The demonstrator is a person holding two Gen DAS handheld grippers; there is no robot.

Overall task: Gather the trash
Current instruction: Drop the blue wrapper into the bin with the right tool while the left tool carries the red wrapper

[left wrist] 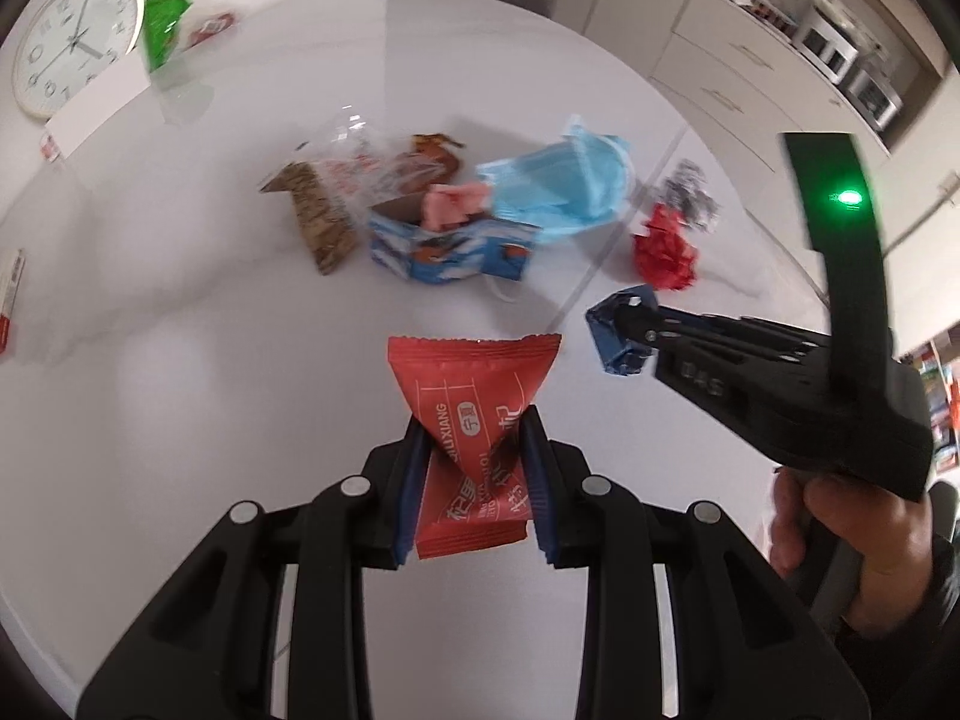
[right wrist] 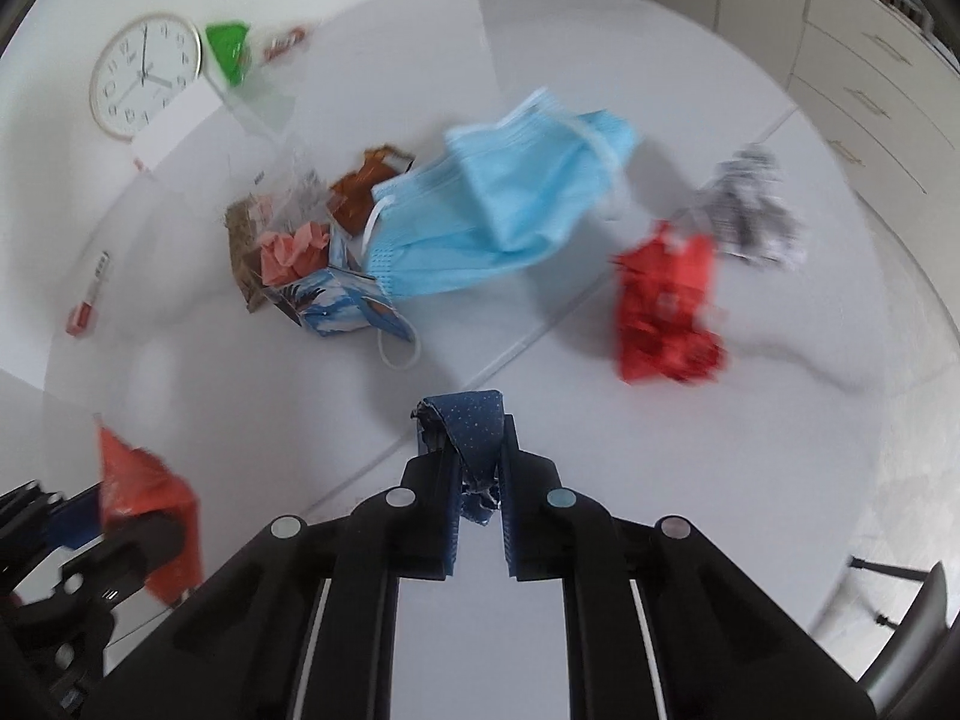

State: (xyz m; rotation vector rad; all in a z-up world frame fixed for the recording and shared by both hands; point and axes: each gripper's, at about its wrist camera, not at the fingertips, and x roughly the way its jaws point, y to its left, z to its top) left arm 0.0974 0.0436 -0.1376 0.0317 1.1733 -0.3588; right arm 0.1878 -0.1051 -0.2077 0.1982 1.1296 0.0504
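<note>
My left gripper (left wrist: 474,426) is pinching a red snack packet (left wrist: 474,396) between its 2 fingers. The packet sticks out past the fingertips, and its wide end fans out above the white table (left wrist: 210,390). My right gripper (right wrist: 471,438) is pinching a small blue wrapper (right wrist: 474,426); its folded top pokes up over the fingertips.

In the left view, the right gripper comes in from the right side, with the blue wrapper at its tip, just to the right of my red packet. A hand (left wrist: 852,528) holds that gripper.

Straight ahead of the left fingers is a heap of trash. I see a blue face mask (left wrist: 558,186), a blue and white carton (left wrist: 450,252), a pink crumpled bit (left wrist: 453,204) on top of the carton, a brown wrapper (left wrist: 318,216) and a clear plastic bag (left wrist: 360,162). Ahead and to the right lie a crumpled red wrapper (left wrist: 666,249) and a silver wrapper (left wrist: 690,195), touching each other.

Far ahead and to the left, a white clock (left wrist: 72,39) lies on the table, with a green bag (left wrist: 163,27) just beside it.
</note>
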